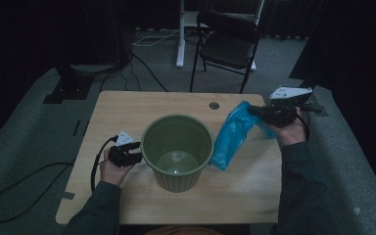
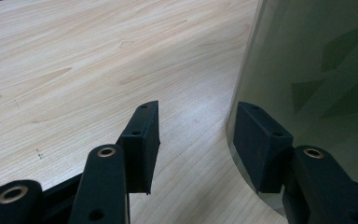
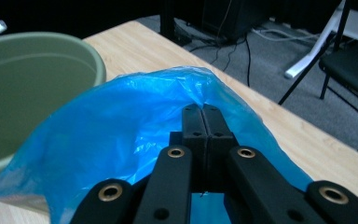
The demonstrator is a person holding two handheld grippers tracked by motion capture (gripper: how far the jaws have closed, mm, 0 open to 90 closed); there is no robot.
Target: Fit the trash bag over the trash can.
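- Wooden table (image 1: 127,105), dim room.
- Right gripper (image 1: 263,112) pinches the blue bag (image 1: 230,134) tight; bag hangs lengthwise down-left, touching the green bin (image 1: 176,152).
- Left gripper (image 1: 136,152) gapes beside the bin, one jaw against its wall.

Counter (image 1: 127,105): pale wood-grain laminate, smooth, faint sheen. Bin (image 1: 177,152): green plastic, ribbed outer wall, smooth glossy inside that reflects light at the bottom. Bag (image 1: 230,134): thin blue plastic film, crinkled, translucent, shiny. Right tool (image 3: 204,109) and left tool (image 2: 193,140): matt black plastic with brass-coloured metal rivets.
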